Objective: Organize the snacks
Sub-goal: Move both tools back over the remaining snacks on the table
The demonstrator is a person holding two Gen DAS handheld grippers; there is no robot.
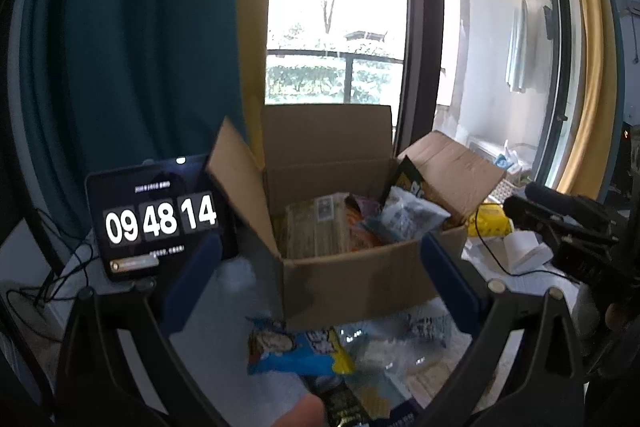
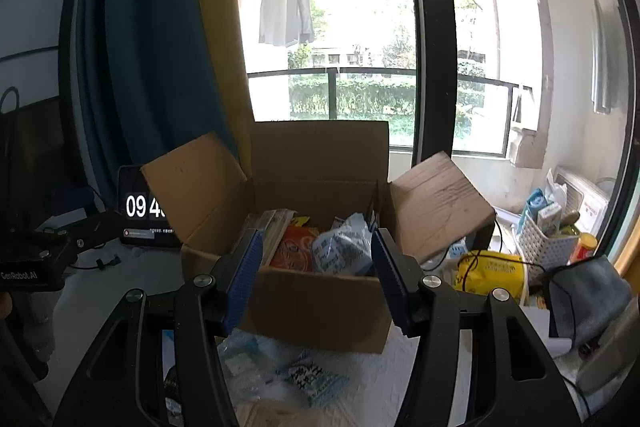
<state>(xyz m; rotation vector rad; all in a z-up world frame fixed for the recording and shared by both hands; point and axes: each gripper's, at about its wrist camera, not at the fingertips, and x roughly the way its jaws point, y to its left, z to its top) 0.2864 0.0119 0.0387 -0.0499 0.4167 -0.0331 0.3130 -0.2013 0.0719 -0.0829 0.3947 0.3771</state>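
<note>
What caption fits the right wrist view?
Open right gripper faces an open brown cardboard box of snack packets.

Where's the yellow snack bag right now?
In the right wrist view, the yellow snack bag lies right of the cardboard box, under its right flap, beside the white basket.

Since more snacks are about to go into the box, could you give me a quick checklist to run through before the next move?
1. Box flaps open: ok.
2. Room left in the box: ok, packets fill only the bottom.
3. Left gripper empty and open: ok.
4. Right gripper empty and open: ok.
5. Loose packets in reach: ok, blue packet lies in front of the box.
6. Cable right of the box clear of the path: cannot tell.
</note>
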